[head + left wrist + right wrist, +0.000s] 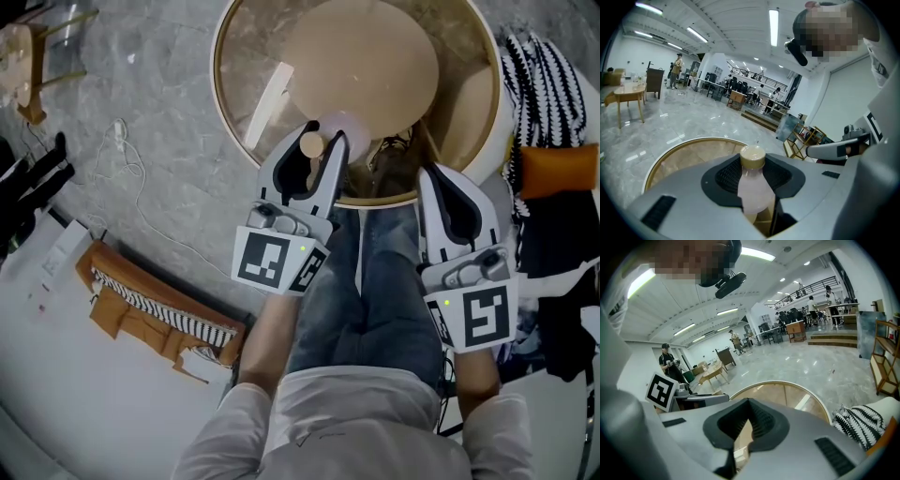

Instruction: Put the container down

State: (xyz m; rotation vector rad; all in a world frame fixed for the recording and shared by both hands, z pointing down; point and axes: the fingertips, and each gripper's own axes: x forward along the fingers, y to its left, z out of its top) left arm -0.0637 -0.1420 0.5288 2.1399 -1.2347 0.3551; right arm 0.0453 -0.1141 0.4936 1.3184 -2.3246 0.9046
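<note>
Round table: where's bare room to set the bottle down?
Round table is bare across its centre and far side, between the pale strip at left and the right rim. Crowded only at the near edge: the left gripper with the bottle, the right gripper beside.

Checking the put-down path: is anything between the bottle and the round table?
Nothing visible does. The left gripper holds the bottle over the table's near edge, and no object shows on the tabletop beside it.

Your head camera looks steeply down on the round table point(217, 75); both gripper cameras look close across its rim
</note>
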